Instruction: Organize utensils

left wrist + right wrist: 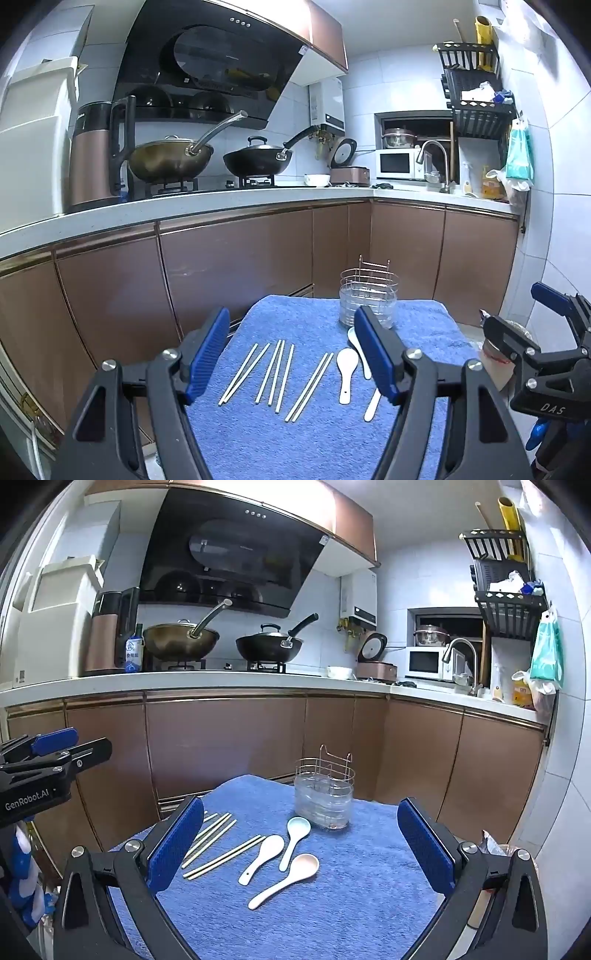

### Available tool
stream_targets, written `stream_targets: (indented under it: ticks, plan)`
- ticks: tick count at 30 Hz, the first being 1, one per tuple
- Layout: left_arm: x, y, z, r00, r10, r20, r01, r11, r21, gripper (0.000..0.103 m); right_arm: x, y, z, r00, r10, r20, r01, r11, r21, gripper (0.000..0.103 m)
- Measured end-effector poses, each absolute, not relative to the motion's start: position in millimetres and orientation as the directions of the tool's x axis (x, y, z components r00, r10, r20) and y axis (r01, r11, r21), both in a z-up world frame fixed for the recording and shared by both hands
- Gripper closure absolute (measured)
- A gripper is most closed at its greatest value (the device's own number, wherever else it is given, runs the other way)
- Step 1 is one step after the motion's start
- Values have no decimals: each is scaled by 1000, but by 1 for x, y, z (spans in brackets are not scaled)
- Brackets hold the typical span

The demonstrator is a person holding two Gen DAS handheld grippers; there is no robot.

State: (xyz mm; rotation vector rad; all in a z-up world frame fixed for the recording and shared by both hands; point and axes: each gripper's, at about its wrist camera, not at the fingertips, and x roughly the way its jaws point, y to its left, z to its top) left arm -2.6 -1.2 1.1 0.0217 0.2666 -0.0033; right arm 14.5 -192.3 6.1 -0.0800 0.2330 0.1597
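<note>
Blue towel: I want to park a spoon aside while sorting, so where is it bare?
The towel is bare right of the three spoons and along its near edge. Crowded: chopsticks fill the left half, spoons the middle, and the utensil holder the far edge.

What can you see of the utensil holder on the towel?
The utensil holder is an oval wire basket of thin metal rods with a clear, plastic-looking cup or liner inside. Two wire hooks rise at its back. It stands upright at the far side of the blue towel, looks empty, and neither gripper touches it. The pale blue spoon lies just in front of it; contact is unclear.
</note>
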Motion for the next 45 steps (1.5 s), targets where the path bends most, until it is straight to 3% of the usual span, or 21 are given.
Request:
stream_targets:
  ticks: [30,45]
  plan:
    - [8,-7,-1,959,27,-283,-13,999,49,35,17,-199,1,969,99,-226,-114,992,-54,0]
    - [16,-12,-7,955,30,-296,-14,998,57,35,28,-202,-2,960,56,-273,-75,995,-60,0]
